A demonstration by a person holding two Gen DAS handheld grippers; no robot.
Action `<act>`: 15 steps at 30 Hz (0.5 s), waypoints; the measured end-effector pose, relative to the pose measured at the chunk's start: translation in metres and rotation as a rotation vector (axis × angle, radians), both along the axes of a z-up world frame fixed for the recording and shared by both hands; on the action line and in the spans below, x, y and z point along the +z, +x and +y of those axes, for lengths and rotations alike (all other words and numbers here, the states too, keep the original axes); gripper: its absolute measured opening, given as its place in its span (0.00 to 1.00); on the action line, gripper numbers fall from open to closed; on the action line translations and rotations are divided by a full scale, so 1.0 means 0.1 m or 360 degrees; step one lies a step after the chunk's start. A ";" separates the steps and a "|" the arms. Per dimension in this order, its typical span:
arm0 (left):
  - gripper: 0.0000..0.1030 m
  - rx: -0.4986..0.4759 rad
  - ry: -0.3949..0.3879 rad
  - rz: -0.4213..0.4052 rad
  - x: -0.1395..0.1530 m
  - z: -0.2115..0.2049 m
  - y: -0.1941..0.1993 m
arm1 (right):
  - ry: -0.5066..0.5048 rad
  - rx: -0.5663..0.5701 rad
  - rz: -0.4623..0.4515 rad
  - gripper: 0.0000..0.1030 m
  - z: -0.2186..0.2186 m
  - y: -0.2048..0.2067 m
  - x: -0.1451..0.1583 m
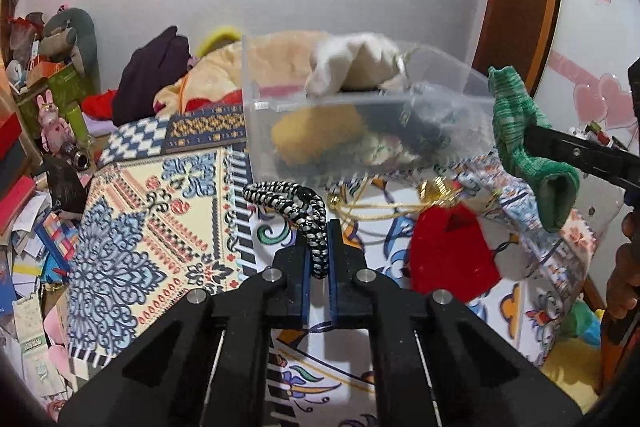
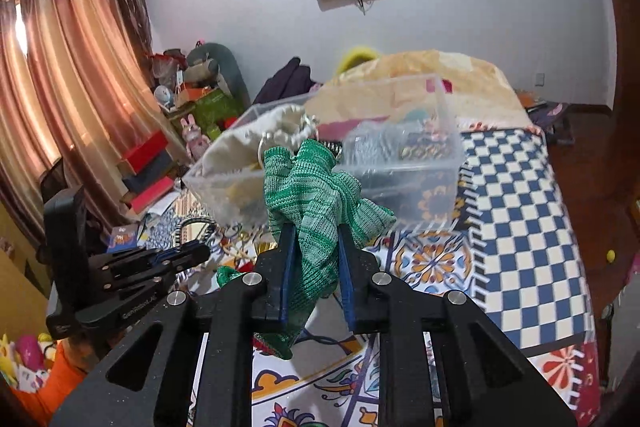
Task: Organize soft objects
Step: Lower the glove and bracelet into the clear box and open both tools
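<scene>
- Left of the scene: the left gripper (image 1: 318,247) is pinching a black-and-white braided cord (image 1: 294,205) between its blue-lined fingers; the cord is arching up and forward out of the jaws, its free end curling toward the near wall of the clear plastic bin (image 1: 340,143), just short of it.
- Centre: the bin is sitting on the patterned bedspread (image 1: 132,227) and is already holding soft pieces — a cream drawstring pouch (image 2: 256,143) bulging over the rim, a yellow bundle (image 1: 316,139) and darker items pressed against the wall.
- Still lying loose on the spread just in front of the bin are a red cloth (image 1: 448,251) and a tangle of gold cord (image 1: 372,207).
- Right of the scene: the right gripper (image 2: 316,259) is clamping a green knitted sock (image 2: 316,203), bunched above the jaws and hanging below them, held in the air just in front of the bin and near rim height.
- By the look of it, the step in hand is carrying both pieces to the bin.
- The next move is calling for each claw to rise over the rim, clear of the pouch, before letting go; the limp sock could be catching on the edge.
</scene>
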State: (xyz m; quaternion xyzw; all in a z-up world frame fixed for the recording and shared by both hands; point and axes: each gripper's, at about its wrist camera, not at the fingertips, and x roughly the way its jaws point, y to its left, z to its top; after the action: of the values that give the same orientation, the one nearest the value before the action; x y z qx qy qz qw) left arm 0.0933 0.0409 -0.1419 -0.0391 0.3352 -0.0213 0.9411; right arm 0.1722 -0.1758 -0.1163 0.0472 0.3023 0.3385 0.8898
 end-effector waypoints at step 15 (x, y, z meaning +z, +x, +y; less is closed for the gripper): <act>0.06 -0.0065 0.0042 -0.0252 0.77 -0.06 0.00 | -0.0011 -0.0119 -0.0249 0.17 -0.10 0.08 0.47</act>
State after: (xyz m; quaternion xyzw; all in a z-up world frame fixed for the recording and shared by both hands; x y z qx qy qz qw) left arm 0.0934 0.0350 -0.0650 -0.0180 0.2607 -0.0390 0.9645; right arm 0.1798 -0.1861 -0.0693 0.0287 0.2311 0.3066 0.9229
